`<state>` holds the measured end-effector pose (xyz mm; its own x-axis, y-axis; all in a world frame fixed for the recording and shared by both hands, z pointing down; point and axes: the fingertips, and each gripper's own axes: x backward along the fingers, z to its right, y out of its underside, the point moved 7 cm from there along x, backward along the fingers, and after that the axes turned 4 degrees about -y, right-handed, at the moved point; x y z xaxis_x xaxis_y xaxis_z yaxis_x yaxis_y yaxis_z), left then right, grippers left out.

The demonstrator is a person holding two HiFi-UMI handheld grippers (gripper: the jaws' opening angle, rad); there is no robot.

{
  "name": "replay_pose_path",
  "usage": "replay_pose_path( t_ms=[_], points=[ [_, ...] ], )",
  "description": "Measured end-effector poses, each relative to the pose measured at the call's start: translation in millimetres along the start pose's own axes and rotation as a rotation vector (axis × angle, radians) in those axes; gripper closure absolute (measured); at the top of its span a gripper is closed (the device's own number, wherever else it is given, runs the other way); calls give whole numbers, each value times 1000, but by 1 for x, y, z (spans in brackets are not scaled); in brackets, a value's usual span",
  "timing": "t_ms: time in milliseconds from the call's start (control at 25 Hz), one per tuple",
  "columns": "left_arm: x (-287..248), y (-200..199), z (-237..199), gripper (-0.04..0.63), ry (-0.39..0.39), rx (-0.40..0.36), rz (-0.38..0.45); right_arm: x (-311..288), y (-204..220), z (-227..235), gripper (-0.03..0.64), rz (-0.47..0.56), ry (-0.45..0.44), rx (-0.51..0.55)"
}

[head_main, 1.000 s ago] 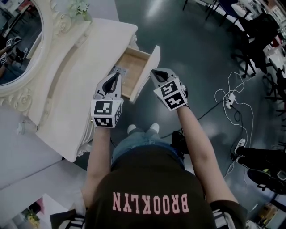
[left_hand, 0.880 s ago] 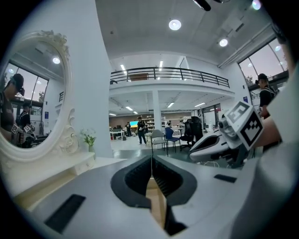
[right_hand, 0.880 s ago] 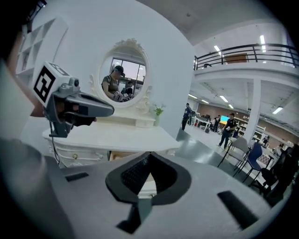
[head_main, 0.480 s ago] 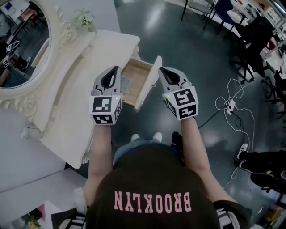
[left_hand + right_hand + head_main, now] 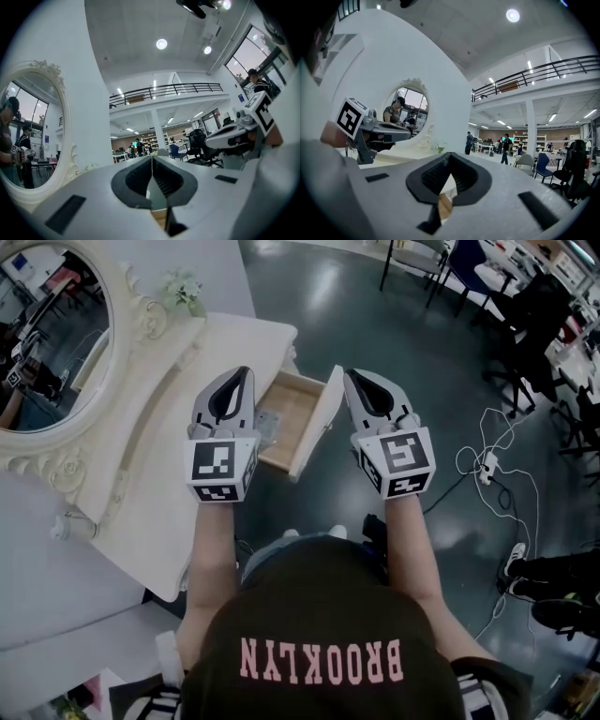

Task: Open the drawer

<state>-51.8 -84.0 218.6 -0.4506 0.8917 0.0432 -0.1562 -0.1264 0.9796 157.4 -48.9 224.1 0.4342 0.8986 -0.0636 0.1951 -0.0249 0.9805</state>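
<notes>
Plainly, the drawer [image 5: 292, 411] is seen standing pulled out of the white dressing table [image 5: 230, 341] (an oval mirror [image 5: 47, 343] is set at the table's back), with its wooden inside bared. The left gripper [image 5: 244, 373] and the right gripper [image 5: 349, 373] are held level above it, one over each side. Both pairs of jaws are pressed together, and nothing is gripped between them.
</notes>
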Motion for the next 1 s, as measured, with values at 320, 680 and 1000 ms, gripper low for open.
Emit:
replay_pose_path(
  t_ms=[320, 680, 1000],
  points=[
    [0, -6, -4, 589, -14, 1, 8, 2, -4, 3, 621, -14, 30, 12],
    [-2, -3, -7, 589, -30, 15, -5, 0, -10, 8, 621, -1, 21, -9],
    [-3, 0, -10, 589, -49, 28, -8, 0, -10, 10, 621, 2, 16, -2]
  ],
)
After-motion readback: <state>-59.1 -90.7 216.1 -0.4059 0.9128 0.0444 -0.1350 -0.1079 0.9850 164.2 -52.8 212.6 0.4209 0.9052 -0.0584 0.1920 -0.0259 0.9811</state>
